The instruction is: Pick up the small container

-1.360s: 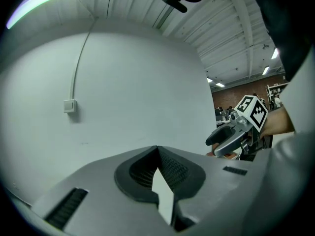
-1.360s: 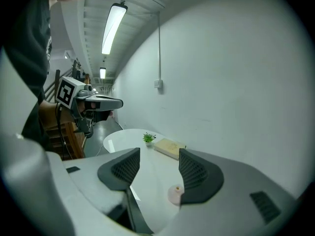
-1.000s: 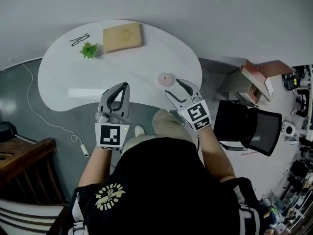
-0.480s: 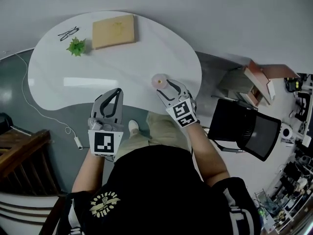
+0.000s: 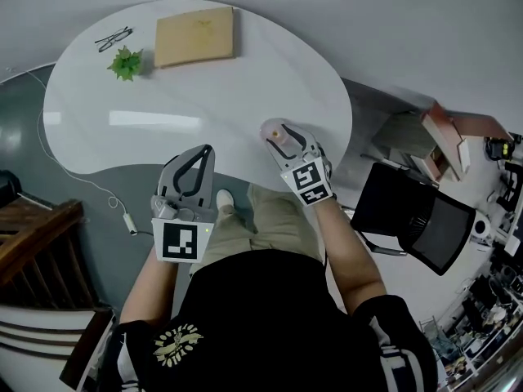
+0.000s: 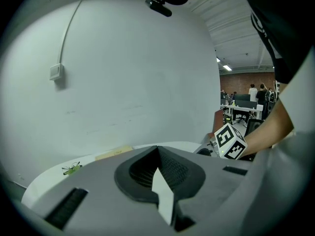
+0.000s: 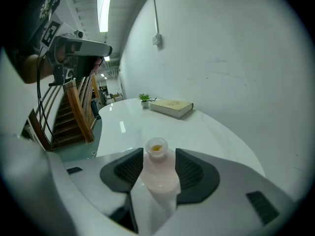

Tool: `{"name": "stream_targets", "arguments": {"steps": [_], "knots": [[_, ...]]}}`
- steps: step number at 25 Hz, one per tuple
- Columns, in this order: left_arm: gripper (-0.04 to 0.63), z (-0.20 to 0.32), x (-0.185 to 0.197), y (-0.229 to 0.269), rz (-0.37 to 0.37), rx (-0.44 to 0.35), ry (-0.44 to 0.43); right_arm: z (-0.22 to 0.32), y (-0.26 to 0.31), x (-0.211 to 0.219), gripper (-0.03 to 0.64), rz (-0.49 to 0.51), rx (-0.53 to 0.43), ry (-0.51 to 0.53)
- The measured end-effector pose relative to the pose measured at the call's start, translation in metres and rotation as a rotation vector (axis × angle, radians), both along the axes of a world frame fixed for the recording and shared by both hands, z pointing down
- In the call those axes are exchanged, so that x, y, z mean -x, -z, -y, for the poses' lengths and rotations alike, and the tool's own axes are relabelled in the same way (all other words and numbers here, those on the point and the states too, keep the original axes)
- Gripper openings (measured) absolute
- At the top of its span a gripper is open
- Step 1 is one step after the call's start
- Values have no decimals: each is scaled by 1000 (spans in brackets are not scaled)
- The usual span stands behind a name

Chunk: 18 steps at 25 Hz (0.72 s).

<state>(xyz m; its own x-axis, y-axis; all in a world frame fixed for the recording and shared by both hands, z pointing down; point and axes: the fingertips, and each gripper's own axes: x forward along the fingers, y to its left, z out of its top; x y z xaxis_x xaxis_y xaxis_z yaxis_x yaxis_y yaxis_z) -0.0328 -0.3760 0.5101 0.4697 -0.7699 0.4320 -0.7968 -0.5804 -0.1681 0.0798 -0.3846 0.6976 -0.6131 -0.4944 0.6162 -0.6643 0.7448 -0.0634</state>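
The small container (image 5: 277, 135), a pale pink jar with a narrow open neck, stands near the front right edge of the white table (image 5: 163, 104). My right gripper (image 5: 283, 132) reaches round it from the near side. In the right gripper view the container (image 7: 157, 154) fills the gap of the right gripper (image 7: 158, 173); its jaws are closing and both dark pads touch the jar's sides. My left gripper (image 5: 203, 153) hovers just off the table's front edge, shut with nothing in it. In its own view the left gripper (image 6: 158, 156) has its pads together.
A tan book (image 5: 194, 36), a small green plant (image 5: 125, 62) and a pair of glasses (image 5: 113, 38) lie at the table's far side. A black chair (image 5: 417, 215) stands to the right. A white cable (image 5: 82, 178) trails on the floor at left, beside wooden stairs (image 5: 33, 235).
My right gripper has moved forward until the container sits between its jaws, and the jaws have narrowed onto it. The left gripper has stayed near the table's front edge.
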Motion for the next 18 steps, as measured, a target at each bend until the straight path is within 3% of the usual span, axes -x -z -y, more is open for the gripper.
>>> {"name": "stream_targets", "arguments": {"steps": [5,12,18], "knots": [[9,-2,0,-12,-9,29,13,2,1,4,204,-7,-40,13],[9,-7,4,-5,-10,13,7,5,6,9,155,-25,-59,1],[9,-9,14,14,-23,-23,18,2,11,10,145,-40,-19,-7]]}}
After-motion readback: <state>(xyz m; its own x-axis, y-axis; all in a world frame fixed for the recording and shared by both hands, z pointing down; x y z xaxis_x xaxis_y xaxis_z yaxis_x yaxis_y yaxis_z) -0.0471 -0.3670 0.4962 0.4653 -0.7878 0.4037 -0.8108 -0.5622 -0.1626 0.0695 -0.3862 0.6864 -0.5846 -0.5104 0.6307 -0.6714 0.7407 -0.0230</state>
